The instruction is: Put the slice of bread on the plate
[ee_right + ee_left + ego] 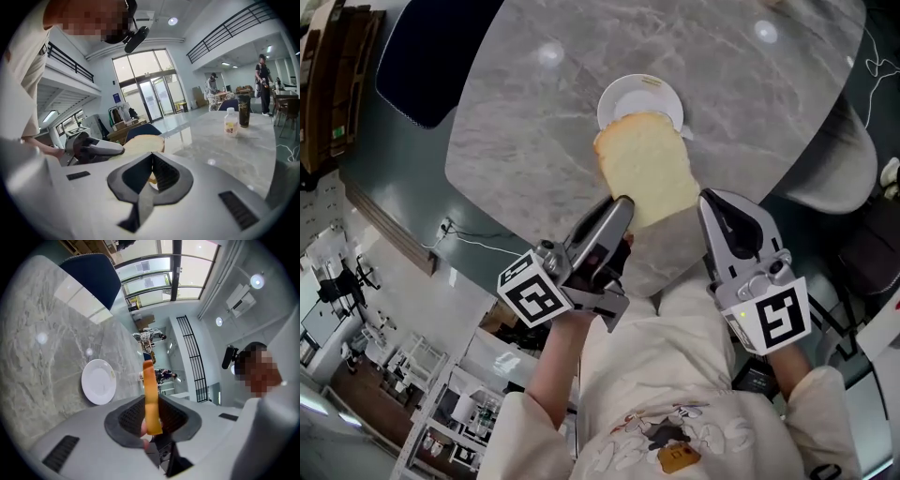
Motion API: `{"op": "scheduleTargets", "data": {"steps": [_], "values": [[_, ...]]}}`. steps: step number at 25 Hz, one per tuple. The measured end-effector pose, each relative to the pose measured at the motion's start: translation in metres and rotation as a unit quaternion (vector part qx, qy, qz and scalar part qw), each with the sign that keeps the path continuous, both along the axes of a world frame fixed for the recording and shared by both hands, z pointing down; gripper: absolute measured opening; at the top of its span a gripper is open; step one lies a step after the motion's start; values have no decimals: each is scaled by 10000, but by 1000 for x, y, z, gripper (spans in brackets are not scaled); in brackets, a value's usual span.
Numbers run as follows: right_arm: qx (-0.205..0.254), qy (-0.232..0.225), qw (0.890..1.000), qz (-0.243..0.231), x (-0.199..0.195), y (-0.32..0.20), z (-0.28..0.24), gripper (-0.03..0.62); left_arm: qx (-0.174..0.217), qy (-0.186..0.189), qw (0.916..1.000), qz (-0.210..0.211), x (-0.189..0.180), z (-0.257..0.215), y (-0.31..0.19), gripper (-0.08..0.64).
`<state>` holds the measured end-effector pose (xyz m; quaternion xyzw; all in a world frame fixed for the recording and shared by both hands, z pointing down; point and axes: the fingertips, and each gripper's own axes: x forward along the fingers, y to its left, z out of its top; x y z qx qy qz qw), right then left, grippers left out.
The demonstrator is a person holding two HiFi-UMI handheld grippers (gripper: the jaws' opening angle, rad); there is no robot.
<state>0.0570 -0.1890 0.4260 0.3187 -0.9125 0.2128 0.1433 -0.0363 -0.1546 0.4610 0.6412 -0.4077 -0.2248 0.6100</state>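
A pale yellow slice of bread [647, 173] hangs above the grey marble table [534, 150], just in front of the white plate [628, 94]. My left gripper [623, 204] is shut on the slice's near edge. In the left gripper view the bread [150, 390] stands edge-on between the jaws, and the empty plate [99, 381] lies on the table to its left. My right gripper [711, 199] hovers to the right of the bread, shut with nothing in it. The right gripper view shows its jaws closed together, with the bread [143, 142] just beyond them.
A dark blue chair [431, 56] stands at the table's far left and a grey chair [844, 159] at its right. Far across the table are a small bottle [230, 123] and a dark cup [243, 112]. People stand in the background.
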Motion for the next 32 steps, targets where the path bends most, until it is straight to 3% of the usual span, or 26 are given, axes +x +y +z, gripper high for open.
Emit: {"op": "scheduleTargets", "data": {"steps": [7, 13, 20, 23, 27, 30, 32], "values": [[-177, 299, 9993, -95, -11, -10, 53, 5, -161, -137, 9997, 135, -4, 49, -16, 95], [-228, 309, 9991, -166, -22, -12, 77, 5, -290, -182, 9993, 144, -6, 75, -29, 95], [-339, 303, 9987, -210, -39, -11, 103, 5, -513, -502, 9973, 123, -10, 97, -42, 95], [-358, 383, 9984, -218, -44, -15, 112, 5, -656, -718, 9951, 188, -10, 110, -48, 96], [-83, 901, 9959, 44, -48, -35, 126, 5, -875, -1337, 9867, 283, -12, 127, -53, 97], [-91, 987, 9950, 153, -57, -51, 124, 5, -928, -1466, 9844, 302, -12, 126, -53, 97], [-343, 1250, 9916, 19, -61, -50, 132, 5, -975, -1526, 9829, 343, -13, 126, -53, 97]]}}
